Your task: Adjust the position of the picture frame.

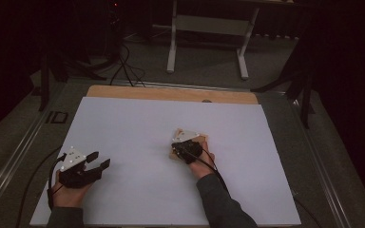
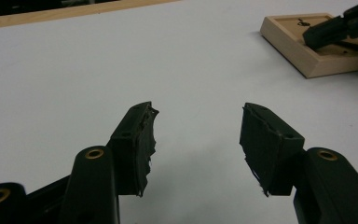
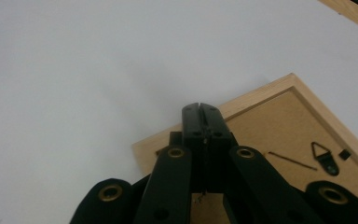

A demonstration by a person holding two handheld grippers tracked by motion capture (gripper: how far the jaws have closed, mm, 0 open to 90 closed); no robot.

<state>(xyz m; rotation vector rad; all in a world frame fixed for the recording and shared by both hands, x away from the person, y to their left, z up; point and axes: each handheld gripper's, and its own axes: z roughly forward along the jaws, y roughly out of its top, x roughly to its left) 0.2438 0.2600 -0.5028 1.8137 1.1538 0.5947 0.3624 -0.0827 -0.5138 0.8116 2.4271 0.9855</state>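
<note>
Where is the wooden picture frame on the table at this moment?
In the high view, the picture frame lies face down on the white table, right of centre, under the right gripper; the left gripper is apart, near the front left.

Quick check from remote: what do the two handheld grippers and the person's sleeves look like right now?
Both are black two-jaw tools. The left gripper carries a grey three-cornered plate with white dots, brass-ringed pivot holes and ragged black jaw pads; a black cable trails off it. The right gripper has the same plate, brass rings and a cable. The sleeves are dark grey.
</note>
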